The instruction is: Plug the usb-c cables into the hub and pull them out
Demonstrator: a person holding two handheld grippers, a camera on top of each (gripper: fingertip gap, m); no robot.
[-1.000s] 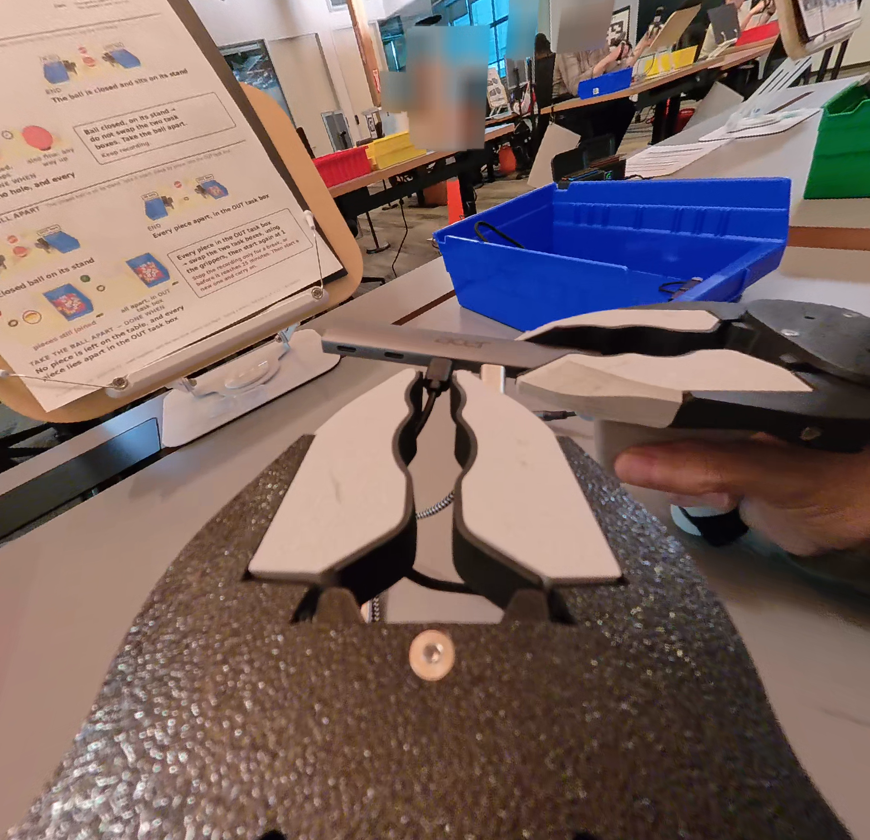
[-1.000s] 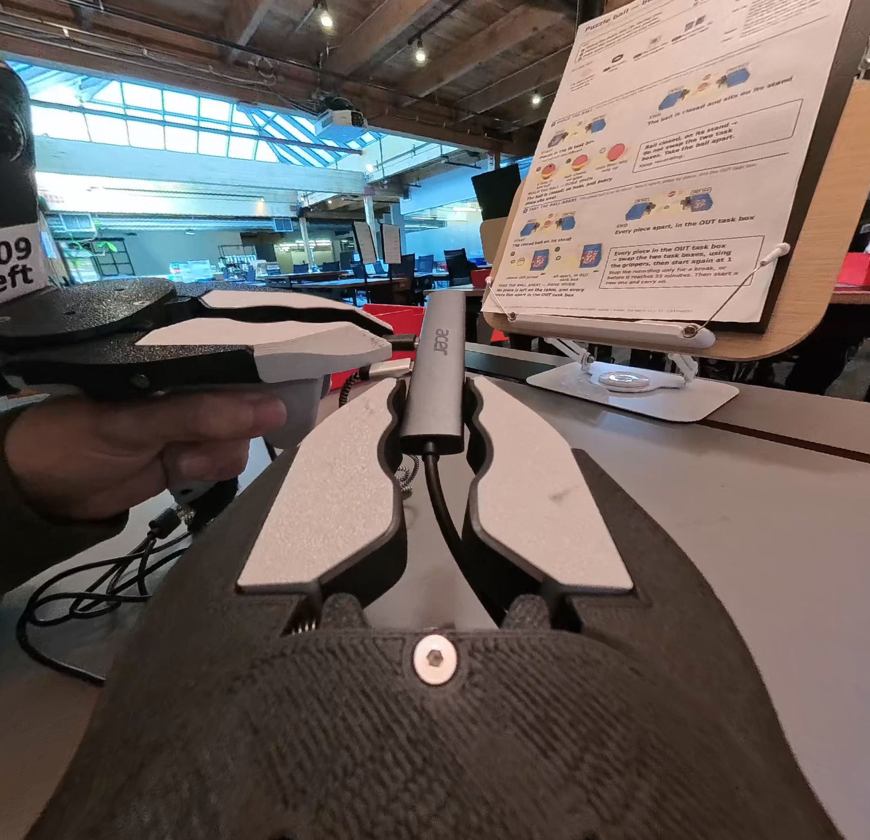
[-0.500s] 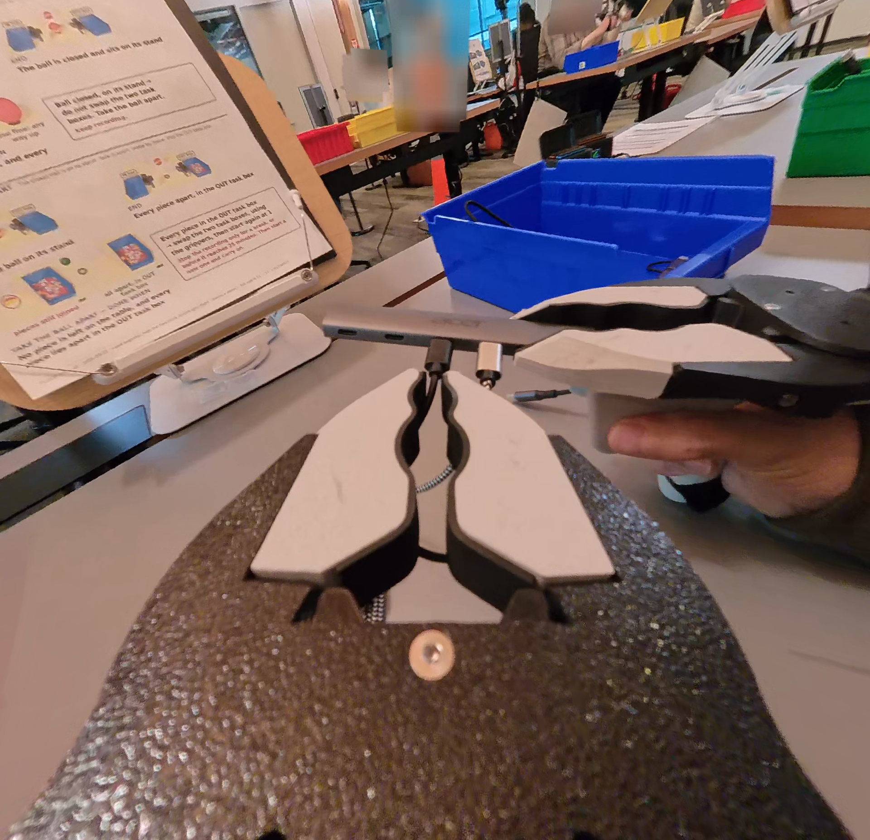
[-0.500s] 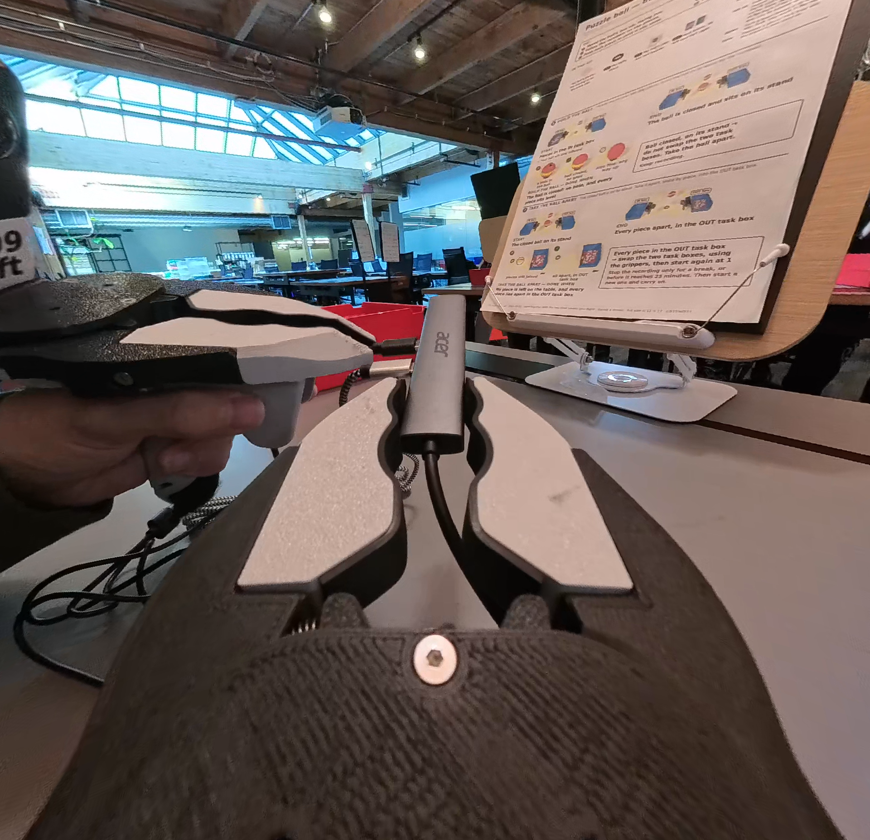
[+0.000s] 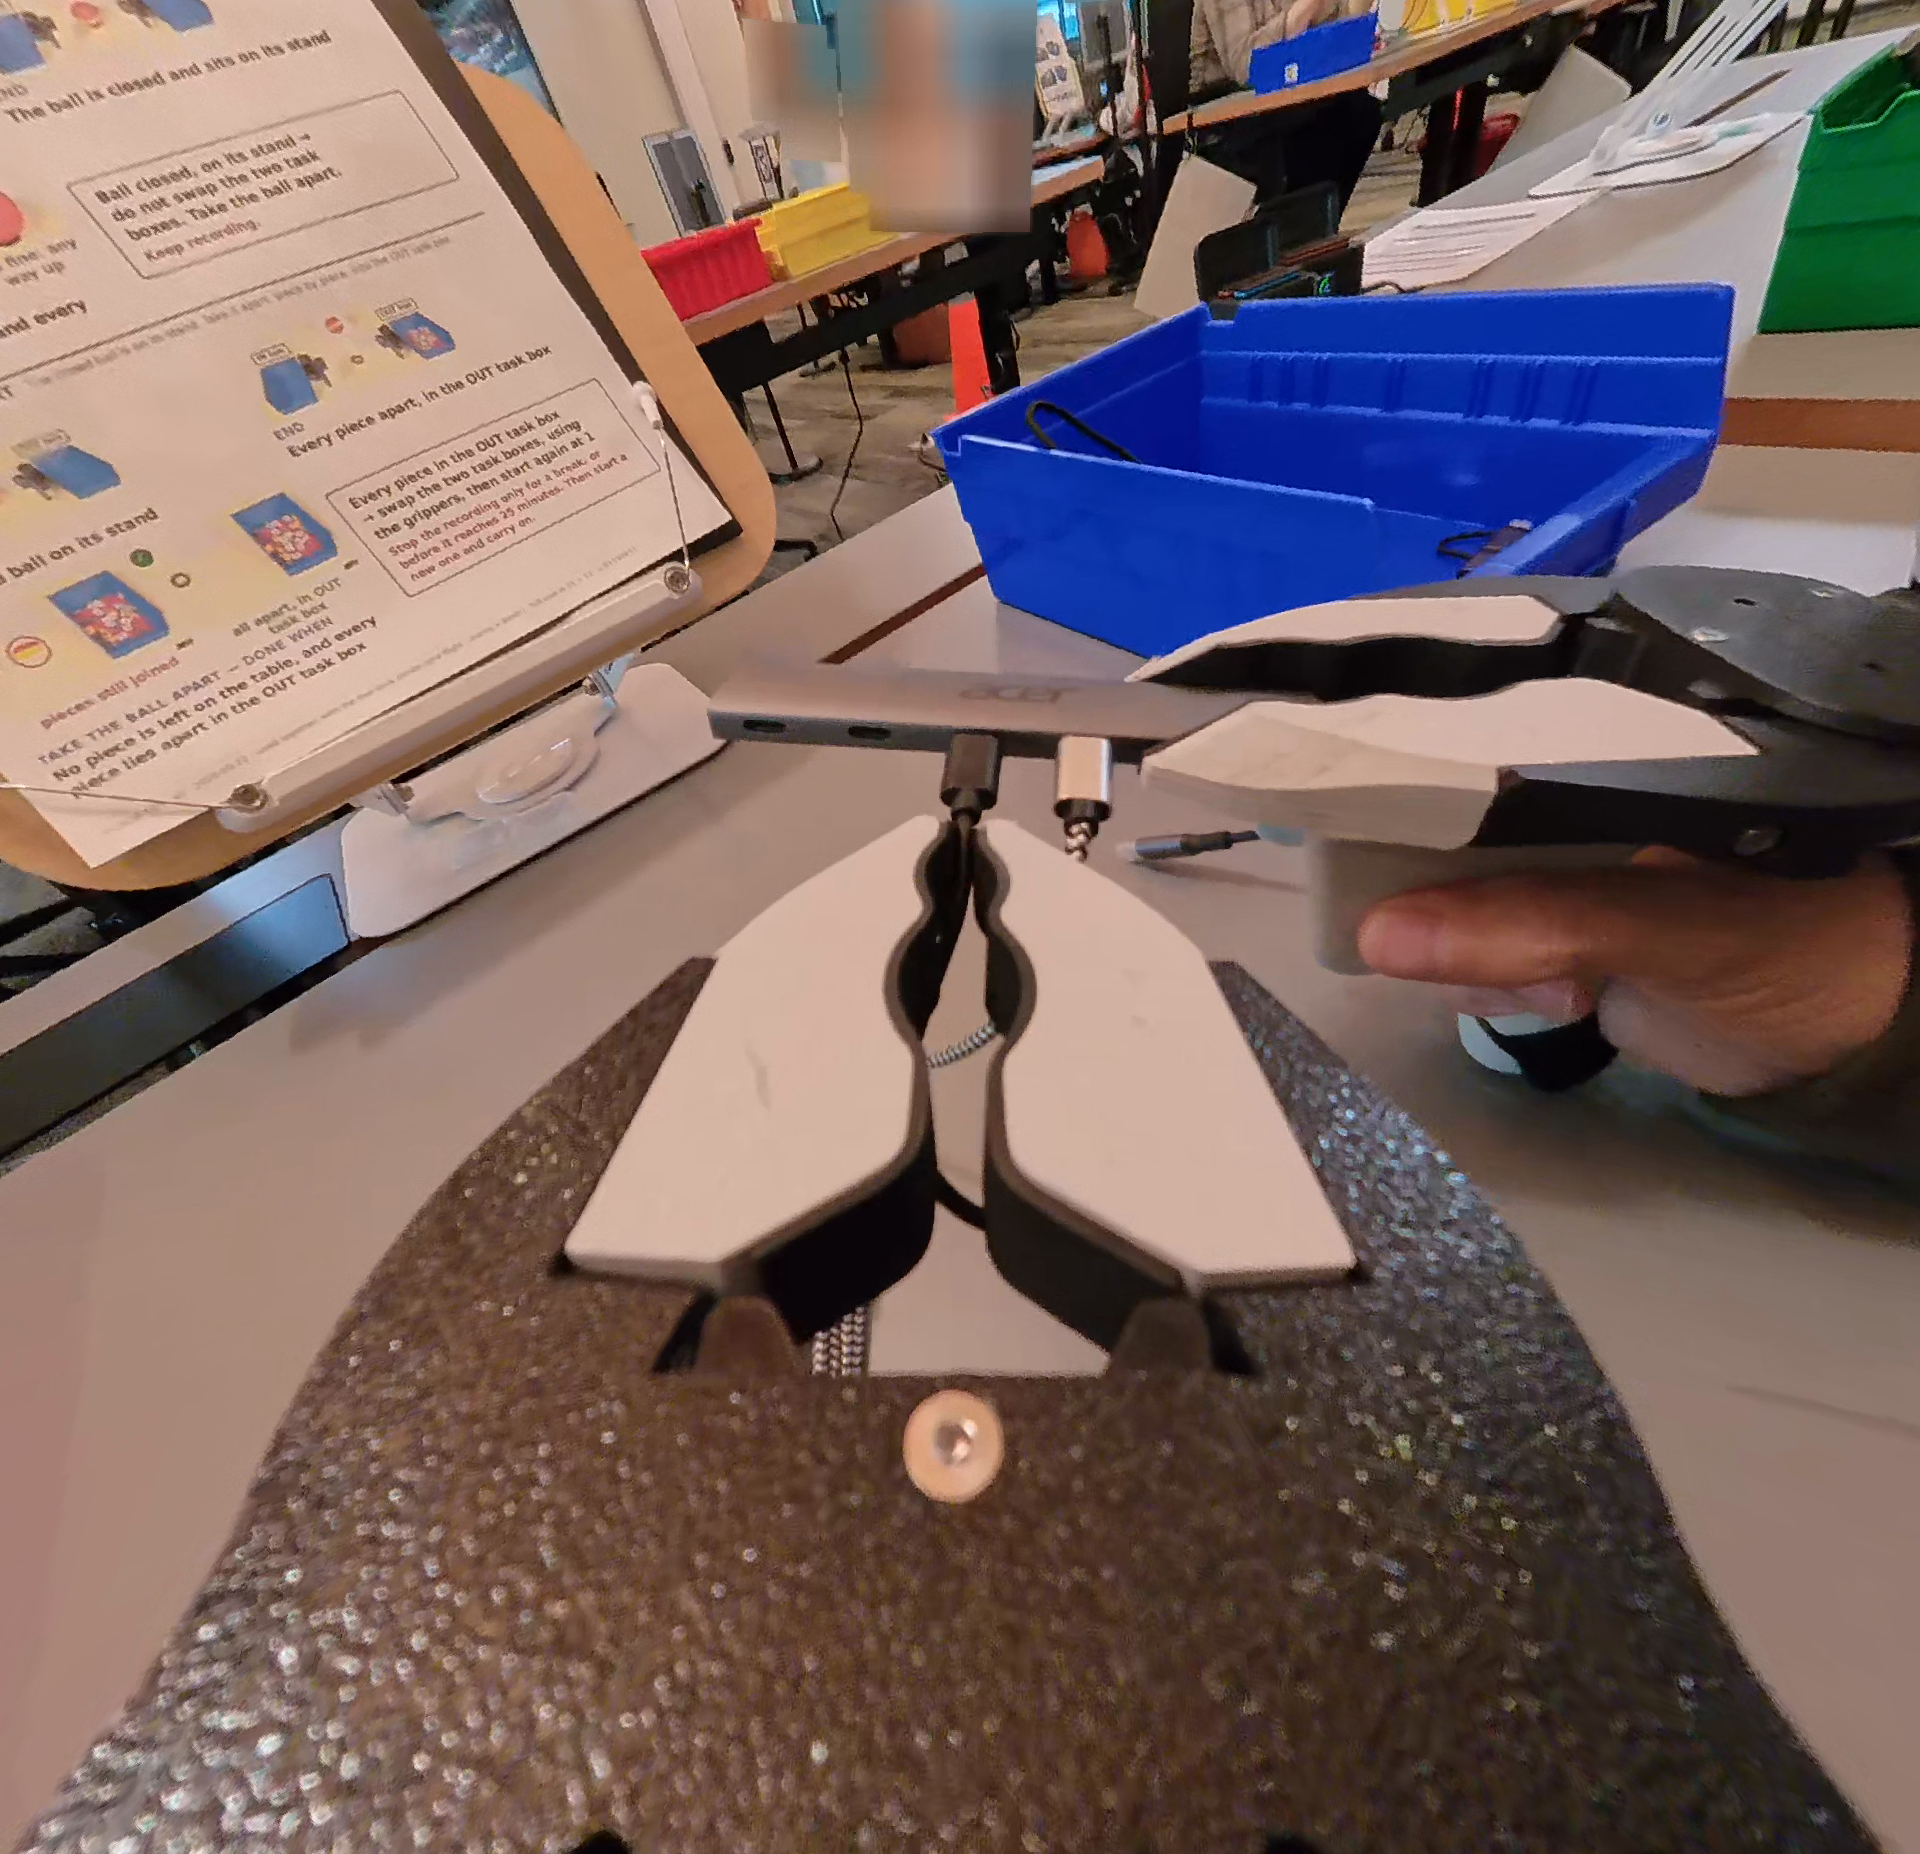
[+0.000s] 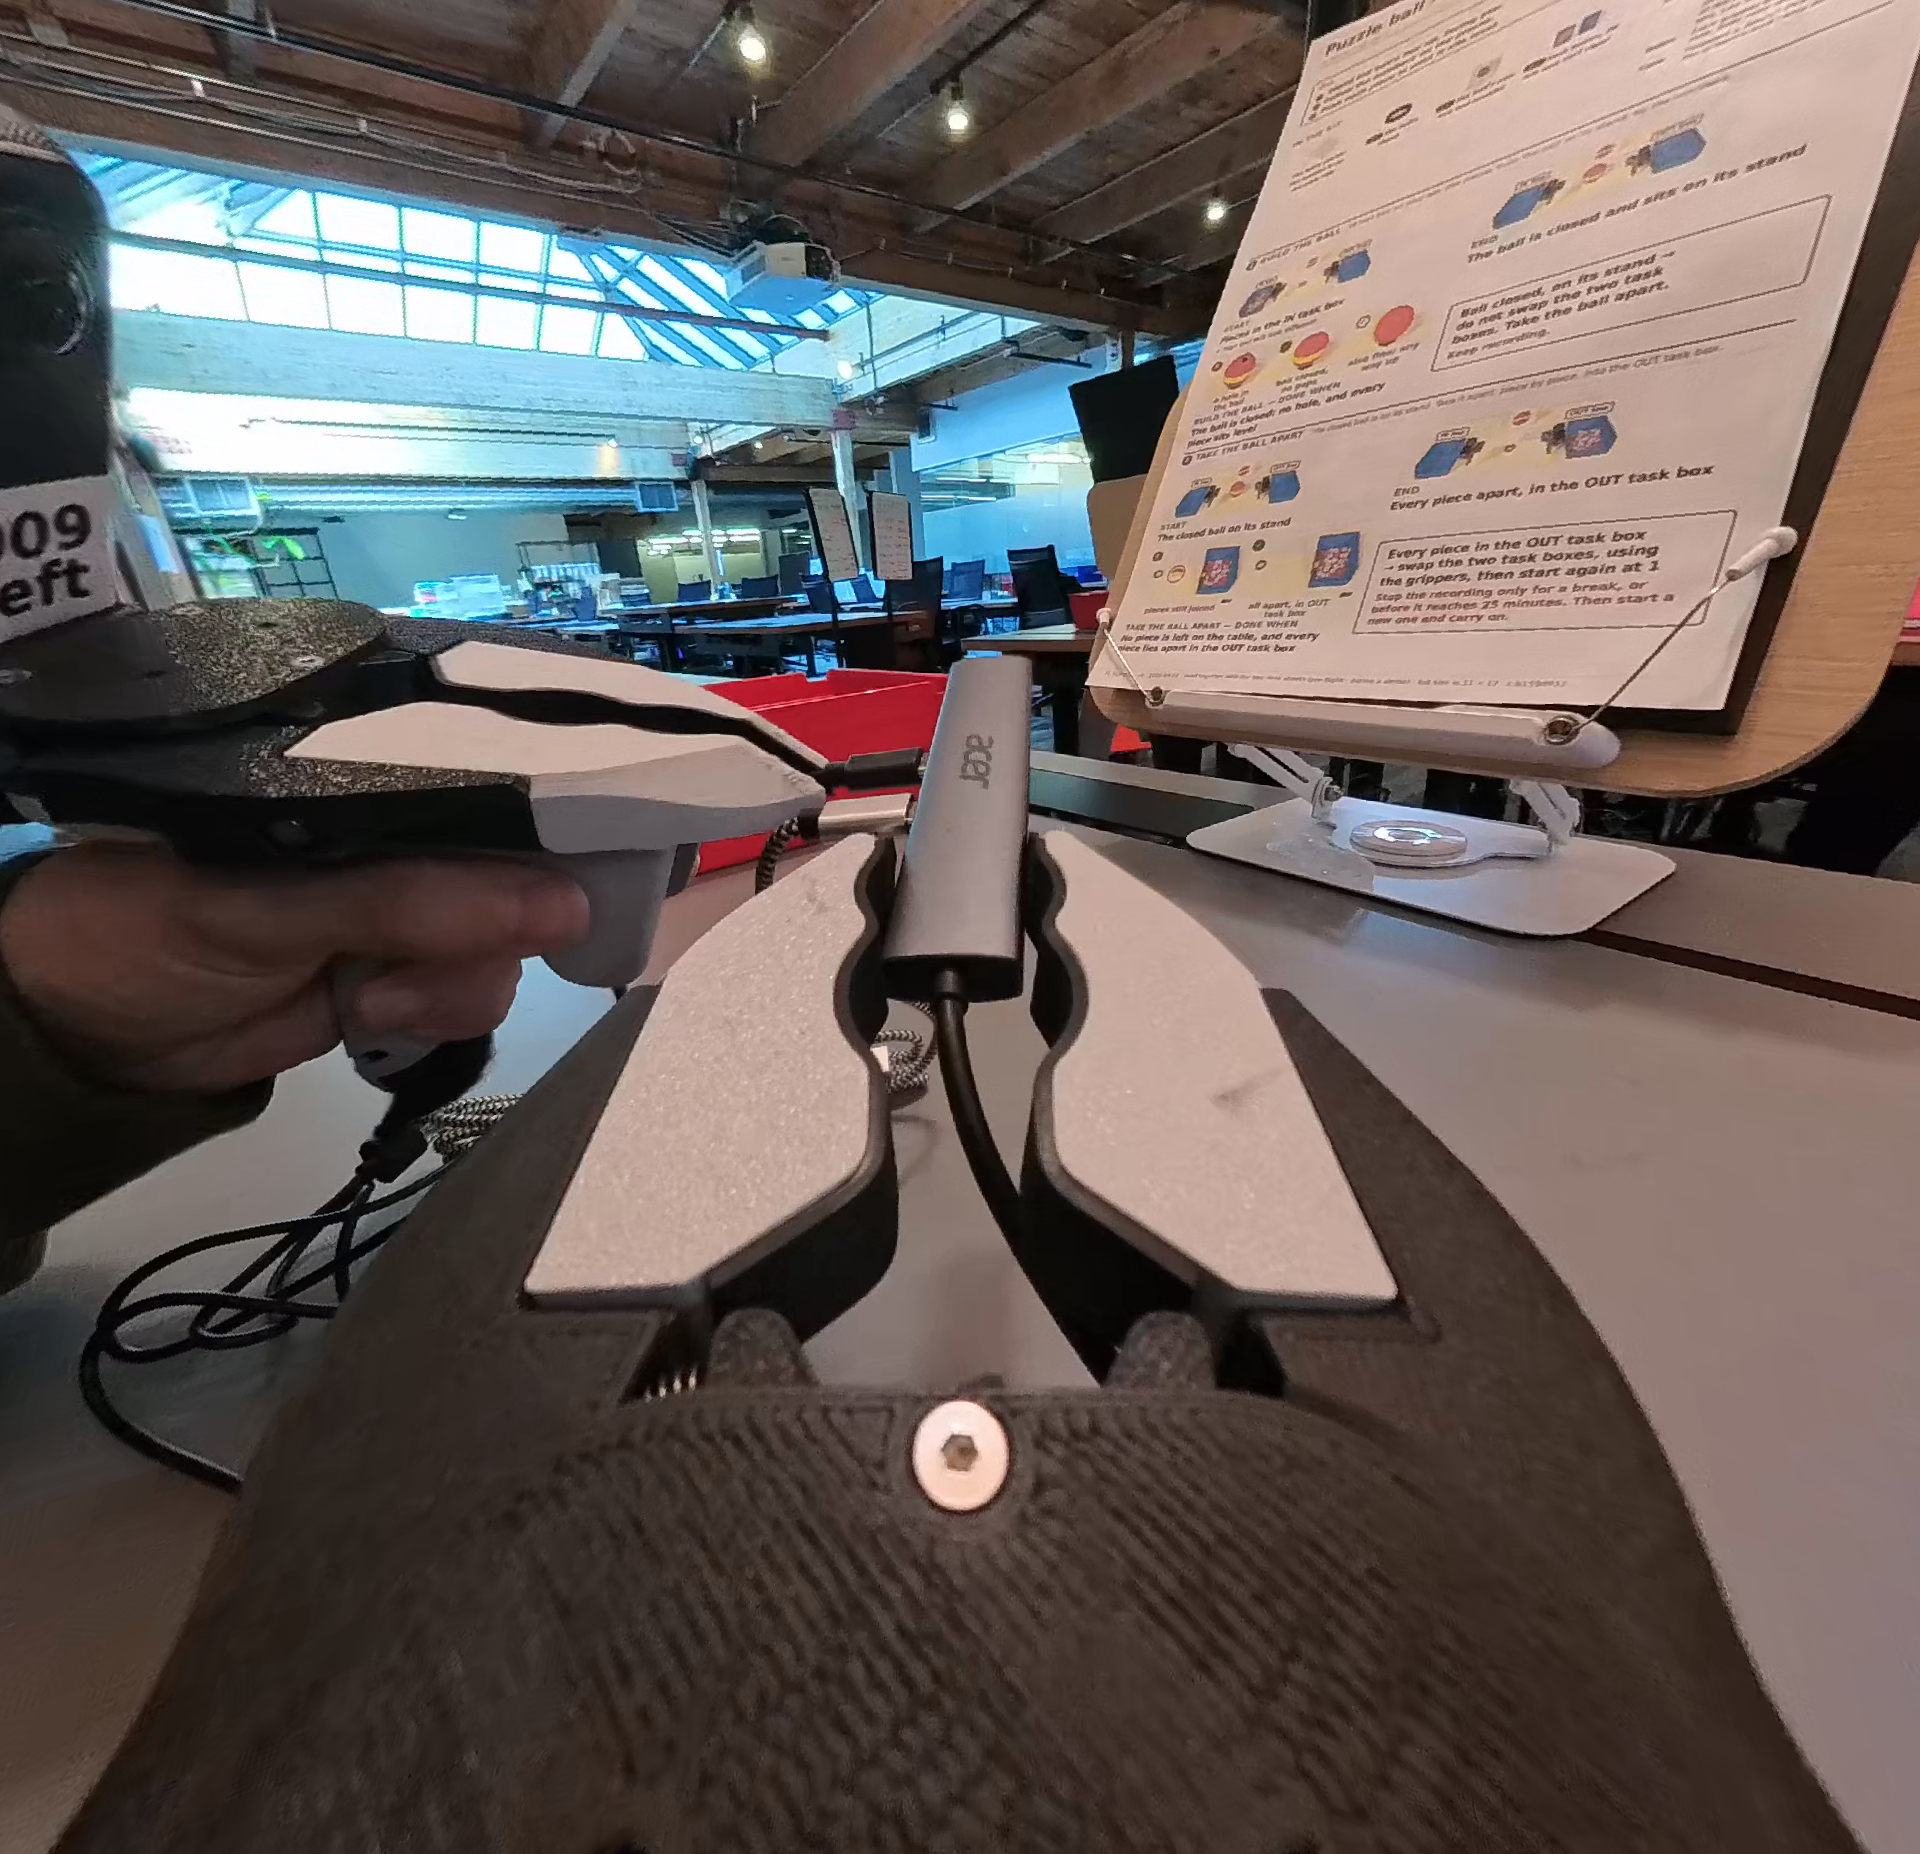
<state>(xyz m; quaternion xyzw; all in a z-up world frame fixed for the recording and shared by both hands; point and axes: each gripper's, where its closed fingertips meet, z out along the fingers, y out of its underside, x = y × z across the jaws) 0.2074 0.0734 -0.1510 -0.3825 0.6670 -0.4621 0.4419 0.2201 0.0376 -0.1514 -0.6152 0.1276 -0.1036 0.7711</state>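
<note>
A slim grey hub [image 5: 935, 705] is held level above the table by my right gripper [image 6: 961, 854], which is shut on its cabled end; the hub also shows in the right wrist view [image 6: 971, 817]. A black usb-c plug [image 5: 971, 770] and a silver usb-c plug [image 5: 1083, 770] sit in the hub's side ports. My left gripper [image 5: 961, 836] is shut on the thin black cable just behind the black plug. In the right wrist view the left gripper [image 6: 810, 765] comes in from the left. In the left wrist view the right gripper [image 5: 1138, 726] comes in from the right.
A blue bin [image 5: 1351, 474] stands behind the hub. A document stand with a printed sheet [image 5: 312, 402] stands at the left, on a white base [image 6: 1434, 859]. A loose cable end [image 5: 1184, 846] lies on the table. Cables coil at the left [image 6: 260, 1274]. The gap from one gripper's tips to the other's is roughly 5 cm.
My left gripper has drawn back from the hub, so the black plug now shows whole beyond its tips. Both plugs stay in the hub. The right gripper holds still.
</note>
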